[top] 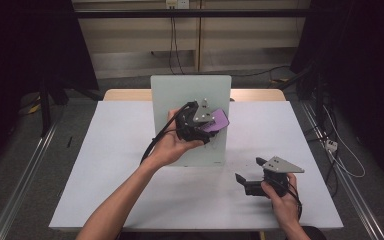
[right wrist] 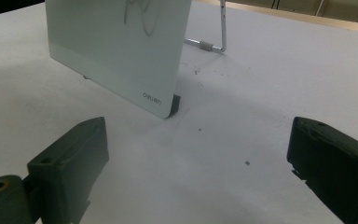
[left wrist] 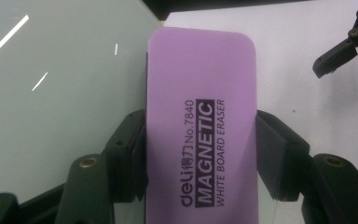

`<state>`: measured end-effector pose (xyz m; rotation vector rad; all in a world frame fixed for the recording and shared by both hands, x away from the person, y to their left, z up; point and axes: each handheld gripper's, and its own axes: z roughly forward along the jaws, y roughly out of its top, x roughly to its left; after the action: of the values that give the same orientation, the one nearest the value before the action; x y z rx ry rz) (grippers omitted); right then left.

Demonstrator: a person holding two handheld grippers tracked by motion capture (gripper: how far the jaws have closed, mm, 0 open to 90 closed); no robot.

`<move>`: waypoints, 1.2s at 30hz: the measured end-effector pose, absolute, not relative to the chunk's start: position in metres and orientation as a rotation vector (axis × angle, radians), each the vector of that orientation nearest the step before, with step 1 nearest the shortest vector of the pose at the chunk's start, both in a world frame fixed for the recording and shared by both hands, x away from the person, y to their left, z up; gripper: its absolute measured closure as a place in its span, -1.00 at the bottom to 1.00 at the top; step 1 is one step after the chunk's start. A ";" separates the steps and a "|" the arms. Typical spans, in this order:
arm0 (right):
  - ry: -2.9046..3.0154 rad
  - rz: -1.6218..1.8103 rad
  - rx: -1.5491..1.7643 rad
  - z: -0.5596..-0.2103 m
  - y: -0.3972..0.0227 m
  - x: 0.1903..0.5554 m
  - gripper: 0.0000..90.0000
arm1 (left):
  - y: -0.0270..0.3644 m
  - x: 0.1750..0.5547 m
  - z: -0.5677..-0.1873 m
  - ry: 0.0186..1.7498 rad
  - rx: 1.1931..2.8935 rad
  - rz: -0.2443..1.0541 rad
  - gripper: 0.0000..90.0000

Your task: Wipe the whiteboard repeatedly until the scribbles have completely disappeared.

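White table [top: 130, 190] w/ 1 glass whiteboard [top: 180, 95] standing on it, propped by wire stand [right wrist: 216, 32].

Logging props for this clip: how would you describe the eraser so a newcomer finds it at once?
On the white table stands a pale glass whiteboard. The left gripper holds the eraser against its face. It is the one purple thing here, a flat rounded block printed "MAGNETIC WHITE BOARD ERASER".

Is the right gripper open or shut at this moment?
Open: the right gripper's two jaws stand far apart with bare table between them, holding nothing.
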<state>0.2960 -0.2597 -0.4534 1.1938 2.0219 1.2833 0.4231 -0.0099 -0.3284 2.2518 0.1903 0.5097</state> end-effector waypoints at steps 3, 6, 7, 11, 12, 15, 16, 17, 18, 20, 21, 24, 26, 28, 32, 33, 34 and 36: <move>2.021 1.283 1.194 -0.454 -0.260 0.296 -0.88 | -0.016 0.421 -0.332 0.173 2.275 0.504 -0.09; 2.025 1.284 1.199 -0.453 -0.260 0.295 -0.88 | -0.020 0.419 -0.337 0.154 2.292 0.497 -0.09; 2.025 1.282 1.192 -0.453 -0.260 0.295 -0.88 | -0.021 0.419 -0.339 0.147 2.297 0.494 -0.09; 2.026 1.284 1.195 -0.453 -0.260 0.295 -0.88 | -0.024 0.416 -0.347 0.135 2.316 0.474 -0.09; 2.026 1.283 1.196 -0.453 -0.260 0.295 -0.88 | -0.024 0.415 -0.348 0.129 2.321 0.476 -0.09; 2.026 1.282 1.195 -0.453 -0.260 0.295 -0.88 | -0.025 0.413 -0.353 0.127 2.325 0.467 -0.09; 2.027 1.281 1.196 -0.453 -0.260 0.295 -0.88 | -0.025 0.413 -0.353 0.119 2.335 0.473 -0.09; 2.026 1.281 1.194 -0.453 -0.260 0.295 -0.88 | -0.025 0.413 -0.355 0.116 2.335 0.469 -0.09; 2.026 1.281 1.195 -0.453 -0.260 0.295 -0.88 | -0.025 0.412 -0.358 0.120 2.340 0.460 -0.09; 2.025 1.283 1.193 -0.453 -0.260 0.295 -0.88 | -0.025 0.410 -0.362 0.114 2.347 0.450 -0.09; 2.025 1.283 1.193 -0.453 -0.260 0.295 -0.88 | -0.025 0.409 -0.365 0.107 2.354 0.448 -0.09; 2.026 1.281 1.196 -0.453 -0.260 0.295 -0.88 | -0.026 0.406 -0.371 0.098 2.373 0.445 -0.09; 2.026 1.281 1.196 -0.453 -0.260 0.295 -0.88 | -0.027 0.406 -0.372 0.097 2.372 0.440 -0.09; 2.025 1.283 1.197 -0.453 -0.260 0.295 -0.88 | -0.026 0.407 -0.372 0.097 2.373 0.437 -0.09; 2.026 1.283 1.197 -0.453 -0.260 0.295 -0.88 | -0.024 0.408 -0.369 0.101 2.366 0.441 -0.09; 2.026 1.283 1.196 -0.453 -0.260 0.295 -0.88 | -0.023 0.408 -0.368 0.111 2.359 0.440 -0.09; 2.026 1.283 1.196 -0.453 -0.260 0.295 -0.88 | -0.021 0.410 -0.365 0.112 2.358 0.446 -0.09; 2.026 1.283 1.196 -0.453 -0.260 0.295 -0.88 | -0.017 0.411 -0.360 0.122 2.349 0.454 -0.09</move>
<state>0.2953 -0.2601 -0.4534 1.1960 2.0260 1.2832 0.4114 -0.0173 -0.3602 2.3495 0.1222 0.4539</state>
